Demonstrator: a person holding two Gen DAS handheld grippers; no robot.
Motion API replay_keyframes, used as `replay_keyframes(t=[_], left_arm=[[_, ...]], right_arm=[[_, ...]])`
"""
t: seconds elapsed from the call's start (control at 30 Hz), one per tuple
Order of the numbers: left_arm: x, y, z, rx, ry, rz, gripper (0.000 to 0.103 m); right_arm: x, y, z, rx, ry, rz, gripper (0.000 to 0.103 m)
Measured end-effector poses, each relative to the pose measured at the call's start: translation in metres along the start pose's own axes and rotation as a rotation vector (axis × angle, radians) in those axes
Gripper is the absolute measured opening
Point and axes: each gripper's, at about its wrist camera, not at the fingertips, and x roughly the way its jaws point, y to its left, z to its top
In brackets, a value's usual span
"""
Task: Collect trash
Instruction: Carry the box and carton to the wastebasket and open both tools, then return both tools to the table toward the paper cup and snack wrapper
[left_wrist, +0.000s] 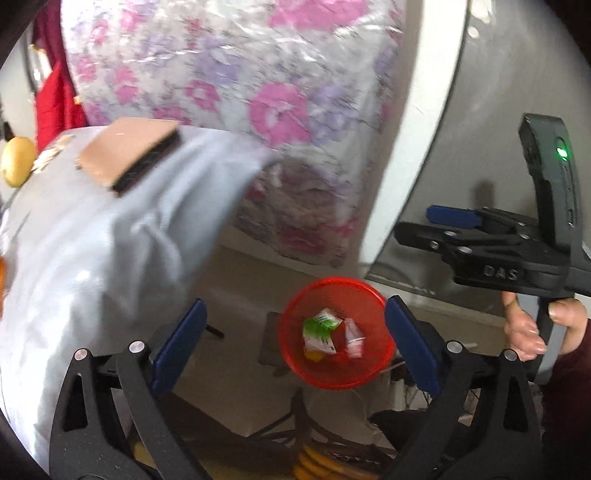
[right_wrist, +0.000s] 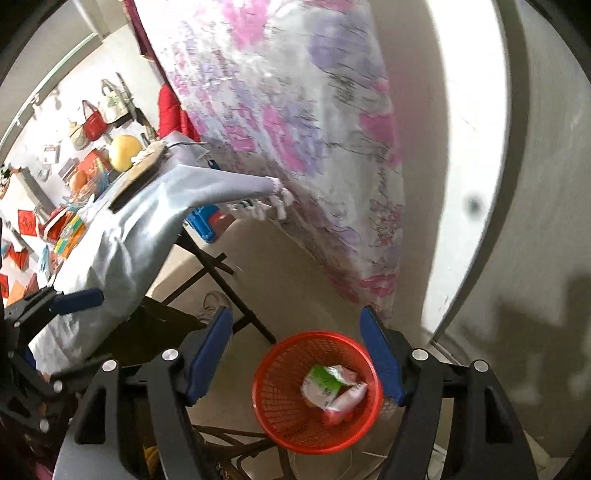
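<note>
1. Landmark: red mesh basket, upright on the floor, seen from above in both wrist views.
2. Trash inside basket: green/white wrapper and pink/white wrapper, touching each other; a yellow scrap shows under them, type can't tell.
3. Left tongs: above basket, blue pads spread wide, nothing between them. Basket sits in the gap as viewed.
4. Right tongs: above basket, pads spread wide, empty. In left wrist view the right tongs appear up and right of basket, side-on; person's hand on the grip.
5. Counter: left of basket, covered w/ pale grey cloth hanging over its edge; folding legs beneath.
6. On counter: brown flat board near the edge, yellow round fruit behind it. Both well apart from basket.
7. Floral plastic-wrapped bundle: behind basket, leaning at the wall.
8. Both views motion-blurred; fine print on wrappers unreadable.
</note>
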Motion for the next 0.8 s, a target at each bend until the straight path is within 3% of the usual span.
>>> replay_keyframes(t=[0.3,0.8], left_arm=[[-0.026,0.026,-0.015,-0.042,-0.054,0.076,0.094],[-0.095,0.077,-0.047,-0.161,-0.219,0.201,0.096]], right_arm=[[-0.016,0.048,0.003,-0.139,-0.007,0.007,0.076],[-0.041,0.127,0.014,-0.301,-0.028,0.006,0.079]])
